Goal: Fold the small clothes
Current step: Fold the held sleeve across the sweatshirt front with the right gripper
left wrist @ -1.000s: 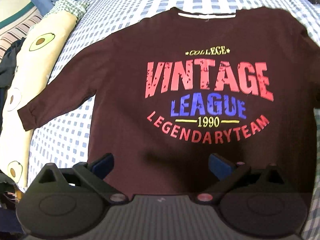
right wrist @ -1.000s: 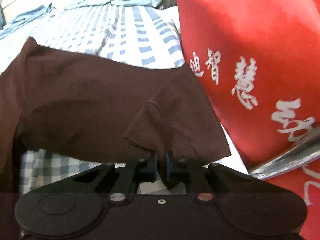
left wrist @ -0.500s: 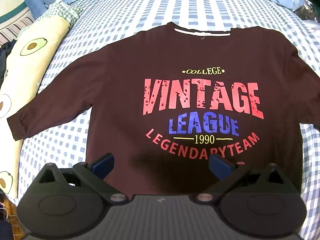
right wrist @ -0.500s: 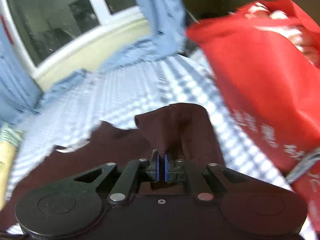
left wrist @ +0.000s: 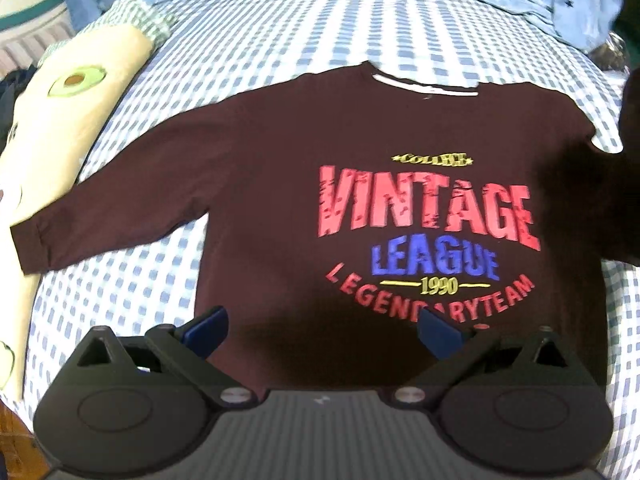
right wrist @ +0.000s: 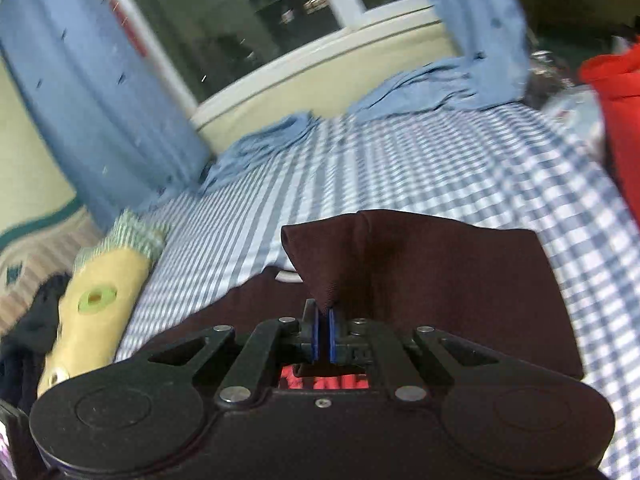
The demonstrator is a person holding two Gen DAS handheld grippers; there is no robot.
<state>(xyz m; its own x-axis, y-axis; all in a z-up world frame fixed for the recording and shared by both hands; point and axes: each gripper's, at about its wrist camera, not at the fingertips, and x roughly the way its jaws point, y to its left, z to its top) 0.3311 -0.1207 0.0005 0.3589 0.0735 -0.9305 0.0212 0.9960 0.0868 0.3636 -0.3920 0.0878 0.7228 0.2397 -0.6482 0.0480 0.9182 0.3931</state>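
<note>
- A dark maroon sweatshirt [left wrist: 280,184] is spread face up on the blue checked bed sheet [left wrist: 120,280], with its printed letters seen.
- The left gripper [left wrist: 322,330] is held over the lower hem of the sweatshirt; its blue pads [left wrist: 206,330] are kept wide apart and nothing is between them.
- The right gripper [right wrist: 322,334] is closed on one sleeve [right wrist: 420,276], which is lifted above the body of the sweatshirt.
- An avocado-print pillow [left wrist: 60,128] is seen beside the other sleeve [left wrist: 108,216], which lies flat on the sheet.
</note>
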